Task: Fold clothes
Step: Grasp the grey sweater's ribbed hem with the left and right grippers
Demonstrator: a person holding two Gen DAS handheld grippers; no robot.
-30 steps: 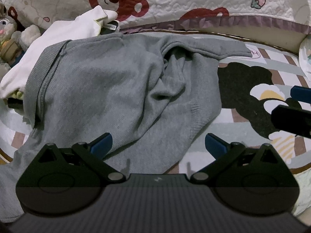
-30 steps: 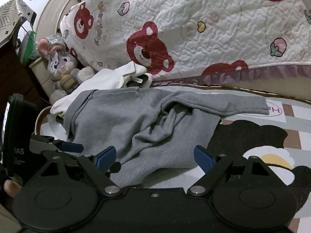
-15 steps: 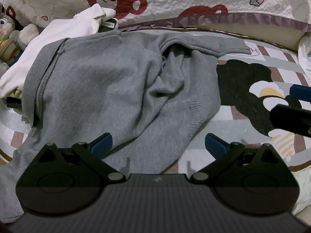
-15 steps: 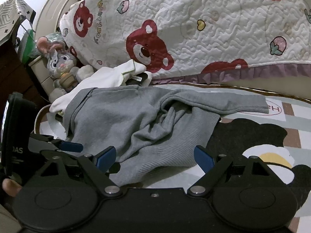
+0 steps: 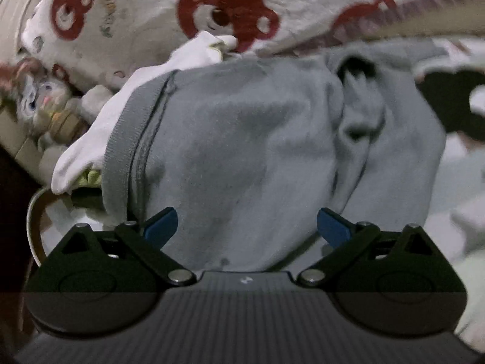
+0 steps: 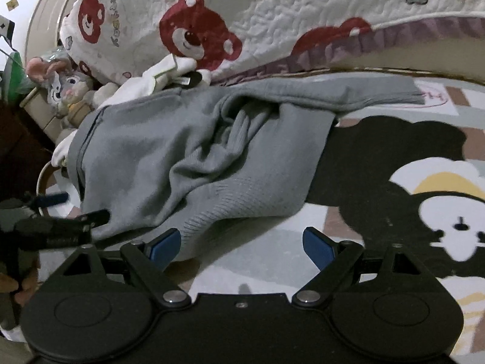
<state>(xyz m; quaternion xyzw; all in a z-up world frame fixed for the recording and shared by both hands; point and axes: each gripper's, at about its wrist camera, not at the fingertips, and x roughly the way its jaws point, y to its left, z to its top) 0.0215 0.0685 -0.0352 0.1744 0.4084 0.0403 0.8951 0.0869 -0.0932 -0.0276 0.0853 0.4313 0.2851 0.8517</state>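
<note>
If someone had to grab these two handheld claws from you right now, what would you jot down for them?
Left gripper: open, empty, low over the near edge of the grey sweater.
Right gripper: open, empty, beside the sweater's ribbed hem, above the cartoon rug.
Sweater: spread but rumpled on the rug, one sleeve stretched out along the far side, the middle bunched.
White garment waits behind it by the bear quilt.
Done: no fold visible.
Left: smooth it, fold it.

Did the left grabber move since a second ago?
Yes. The left gripper swung to its left: the stuffed bunny and bear quilt slid toward the middle of its view, and the picture is blurred.
</note>
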